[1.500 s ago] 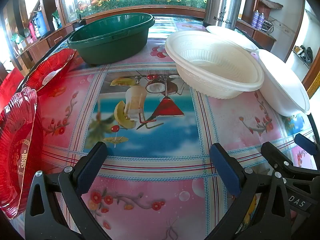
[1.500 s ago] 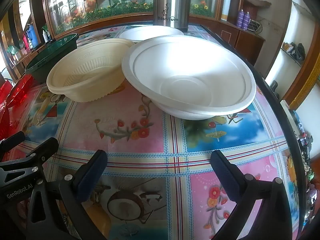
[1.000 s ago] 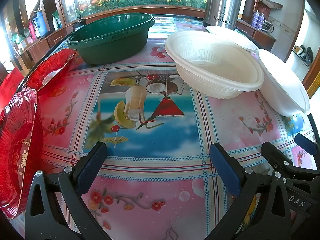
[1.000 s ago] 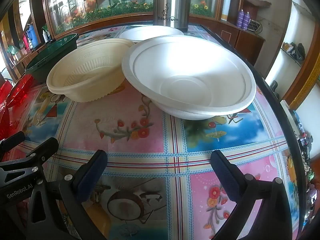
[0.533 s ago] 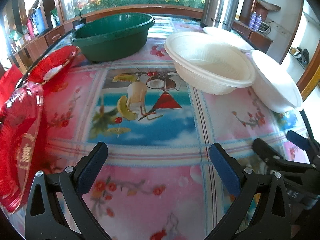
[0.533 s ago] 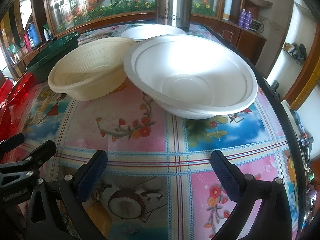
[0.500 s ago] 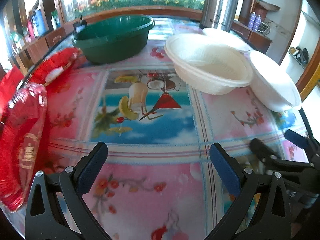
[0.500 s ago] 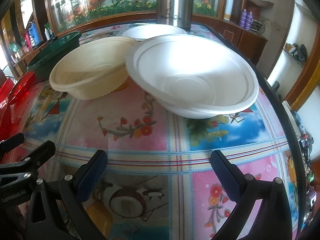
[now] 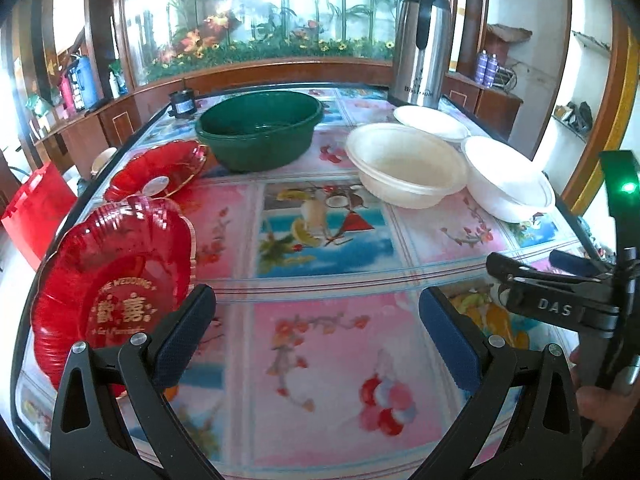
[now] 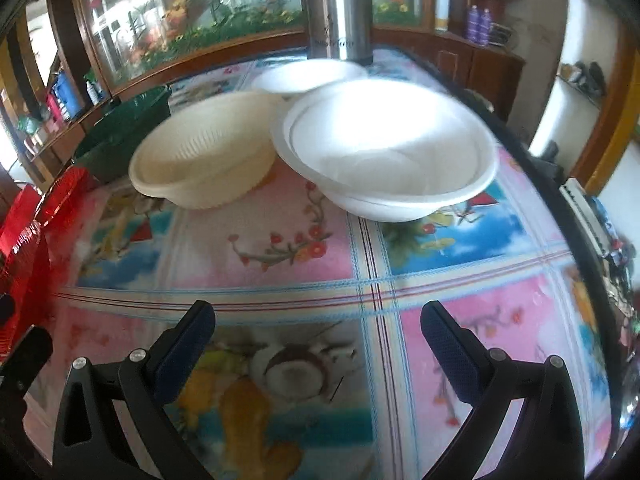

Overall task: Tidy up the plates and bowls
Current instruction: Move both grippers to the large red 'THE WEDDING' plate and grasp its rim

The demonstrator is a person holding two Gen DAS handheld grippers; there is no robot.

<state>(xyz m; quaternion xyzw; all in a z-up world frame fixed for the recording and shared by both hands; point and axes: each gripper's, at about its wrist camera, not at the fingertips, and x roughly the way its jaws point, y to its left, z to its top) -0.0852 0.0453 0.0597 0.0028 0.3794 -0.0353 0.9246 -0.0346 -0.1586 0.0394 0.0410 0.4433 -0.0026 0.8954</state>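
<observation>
My left gripper (image 9: pixel 316 322) is open and empty above the near part of the table. A red plate (image 9: pixel 110 288) lies just left of it and a second red plate (image 9: pixel 160 170) sits farther back. A green basin (image 9: pixel 260 132) stands at the back centre. A cream bowl (image 9: pixel 406 164), a white bowl (image 9: pixel 508 178) and a white plate (image 9: pixel 430 122) sit at the right. My right gripper (image 10: pixel 318 330) is open and empty, short of the white bowl (image 10: pixel 388 156) and the cream bowl (image 10: pixel 204 160). It also shows in the left wrist view (image 9: pixel 552 272).
A steel thermos (image 9: pixel 420 40) stands at the back right, behind the white plate (image 10: pixel 308 74). The table's flowered cloth (image 9: pixel 320 360) runs to edges close at left and right. Wooden cabinets (image 9: pixel 120 116) line the room beyond. A red box (image 9: pixel 32 208) sits off the left edge.
Both grippers have lifted and pulled back from the table, so the dishes look smaller and farther away. Both stay open and empty. No dish has moved.
</observation>
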